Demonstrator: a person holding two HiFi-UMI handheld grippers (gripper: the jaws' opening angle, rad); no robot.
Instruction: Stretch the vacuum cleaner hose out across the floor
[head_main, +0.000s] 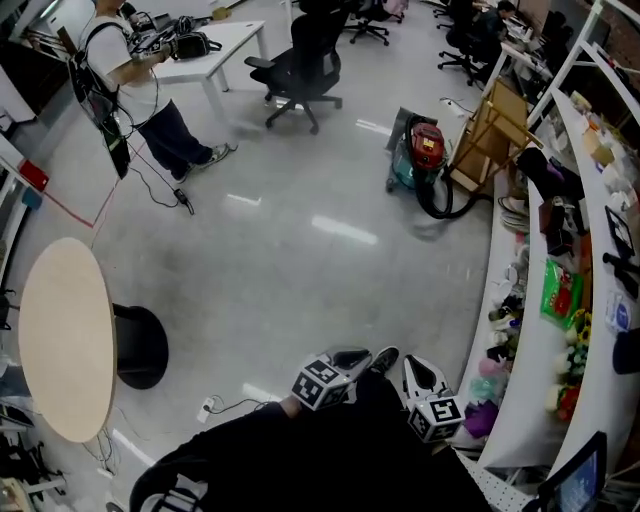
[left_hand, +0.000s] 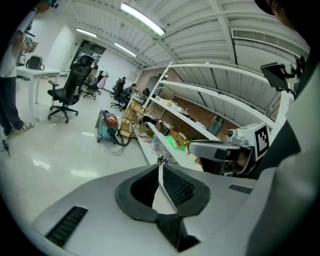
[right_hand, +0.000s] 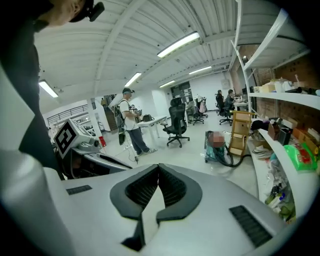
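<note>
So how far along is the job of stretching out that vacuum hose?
Nothing looks done yet: the vacuum cleaner sits far across the floor beside the shelving, its black hose looped close against it. In hand: nothing; the left tool and right tool are both shut and empty, far from the hose. Left: reach the vacuum cleaner, grip the hose and pull it out across the floor.

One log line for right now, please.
left tongs shut, empty | right tongs shut, empty | vacuum cleaner ahead, apart from both | hose curled beside it, untouched
</note>
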